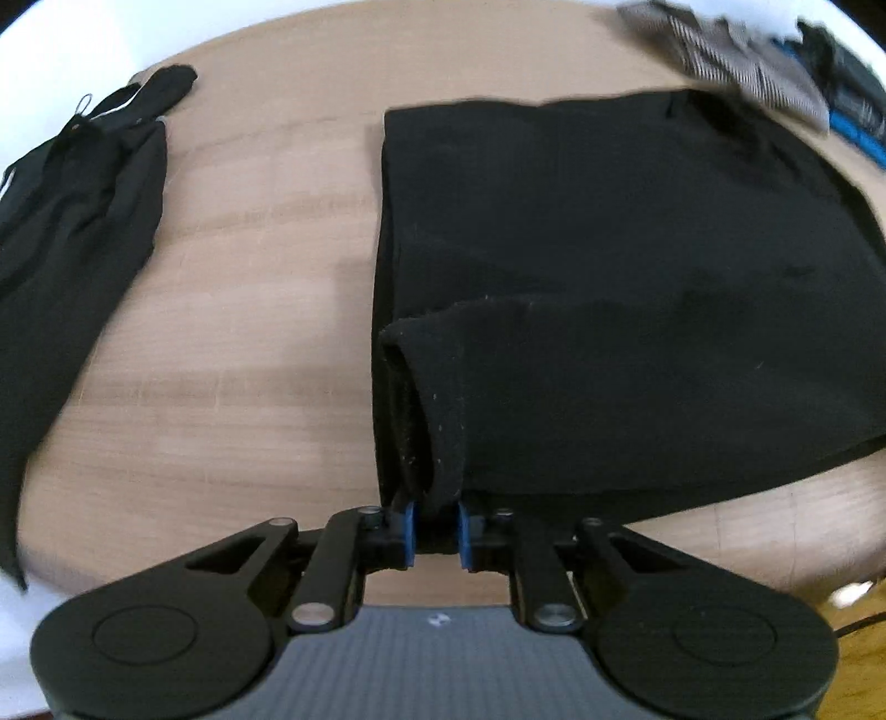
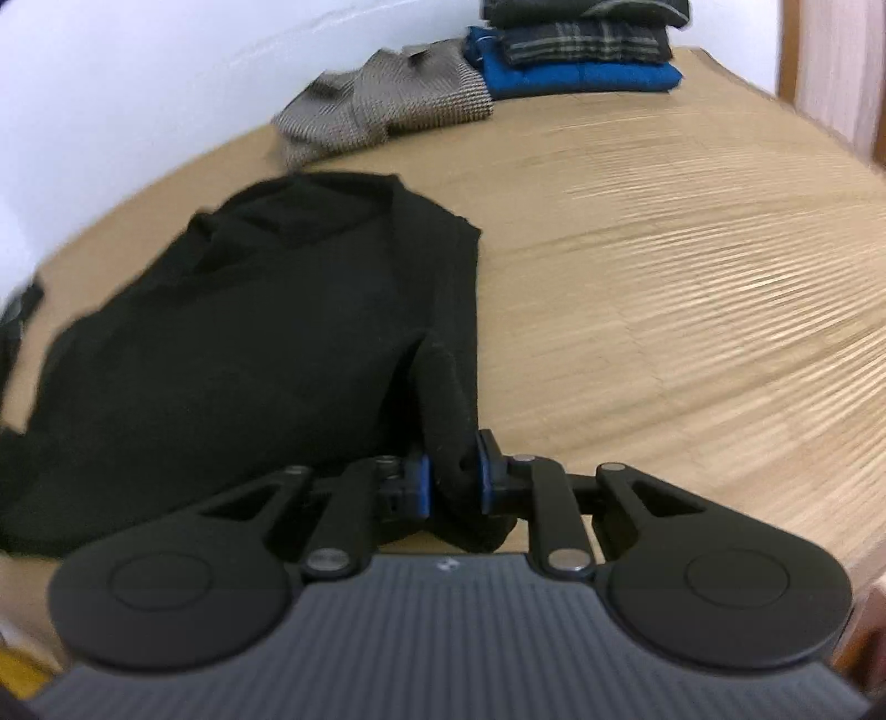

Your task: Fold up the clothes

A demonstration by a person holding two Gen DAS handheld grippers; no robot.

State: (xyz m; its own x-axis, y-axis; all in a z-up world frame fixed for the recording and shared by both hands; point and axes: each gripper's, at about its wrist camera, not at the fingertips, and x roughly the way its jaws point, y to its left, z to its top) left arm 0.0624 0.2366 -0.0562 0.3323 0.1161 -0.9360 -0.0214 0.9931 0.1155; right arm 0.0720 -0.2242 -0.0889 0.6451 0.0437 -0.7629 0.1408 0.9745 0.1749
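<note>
A black sweater (image 1: pixel 637 266) lies partly folded on the wooden table (image 1: pixel 249 343). My left gripper (image 1: pixel 434 531) is shut on the sweater's near left corner, where a cuffed fold bunches between the blue pads (image 1: pixel 408 529). In the right wrist view the same black sweater (image 2: pixel 266 343) spreads to the left, and my right gripper (image 2: pixel 451 487) is shut on its near right corner, a thick roll of cloth pinched between its pads (image 2: pixel 423 487). Both held corners lift slightly off the table.
Another black garment (image 1: pixel 83 221) lies at the left of the table. A houndstooth garment (image 2: pixel 387 105) sits at the back, beside a stack of folded clothes (image 2: pixel 576 50) with blue and plaid pieces. Bare wooden table (image 2: pixel 692 277) stretches to the right.
</note>
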